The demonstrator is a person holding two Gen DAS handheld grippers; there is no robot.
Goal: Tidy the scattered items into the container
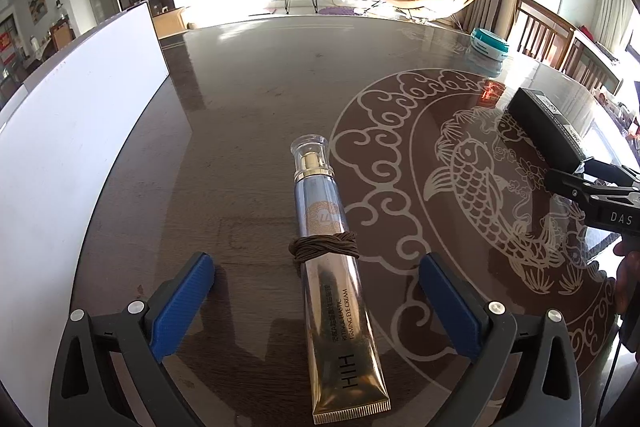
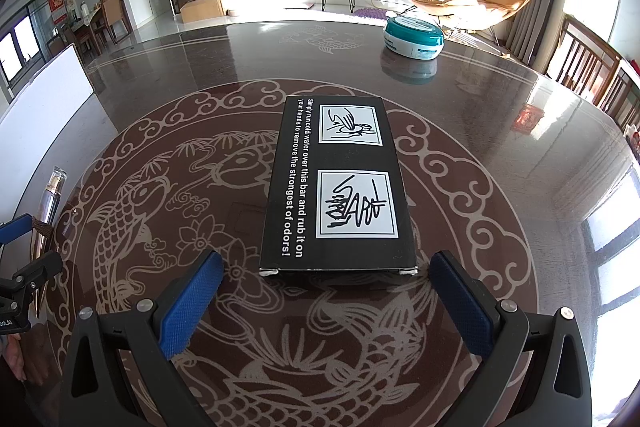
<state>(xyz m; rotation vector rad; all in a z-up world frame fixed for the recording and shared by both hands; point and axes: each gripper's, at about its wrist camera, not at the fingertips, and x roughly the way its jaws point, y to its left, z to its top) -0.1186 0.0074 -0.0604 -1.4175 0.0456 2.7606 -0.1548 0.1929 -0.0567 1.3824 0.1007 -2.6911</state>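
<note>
A gold and silver eye cream tube lies on the dark table, clear cap pointing away, with a brown hair tie wound around its middle. My left gripper is open wide; the tube rests between its blue pads without touching either. A black printed box lies flat ahead of my right gripper, which is open, its tips flanking the box's near end with a gap on both sides. The white container stands at the left. A teal and white jar sits at the table's far side.
The glossy table carries a fish and cloud pattern. Wooden chairs stand along its right edge. In the right wrist view the white container and the left gripper show at the far left. A living room lies beyond.
</note>
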